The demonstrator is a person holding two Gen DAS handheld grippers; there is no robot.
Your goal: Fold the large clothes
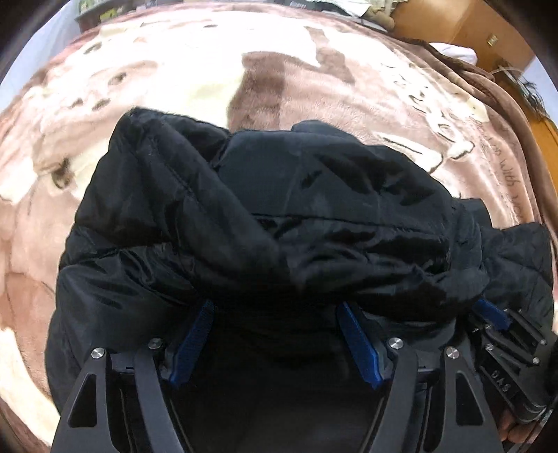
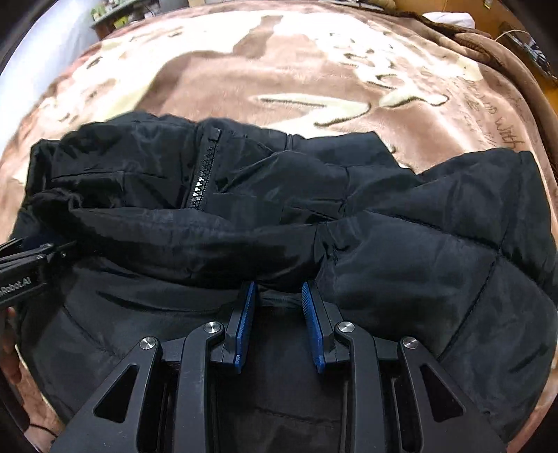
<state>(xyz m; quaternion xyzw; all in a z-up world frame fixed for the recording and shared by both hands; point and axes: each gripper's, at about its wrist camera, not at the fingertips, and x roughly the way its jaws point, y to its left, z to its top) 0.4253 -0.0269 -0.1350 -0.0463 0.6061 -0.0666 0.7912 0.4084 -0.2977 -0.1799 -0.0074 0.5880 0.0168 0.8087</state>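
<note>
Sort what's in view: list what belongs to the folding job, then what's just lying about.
Job: jacket, left claw, right claw.
Lying about: blanket, white cloth, cable.

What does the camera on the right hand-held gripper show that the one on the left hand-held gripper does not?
Only the right view shows the jacket's zipper and the quilted panels on the jacket's right side.

Only the left view shows the wooden furniture past the bed's far corner, and the right hand-held gripper from the side, at the jacket's edge.

Both show the black puffer jacket bunched on the brown and cream blanket, with blue fingers reaching into a thick fold of its fabric.
</note>
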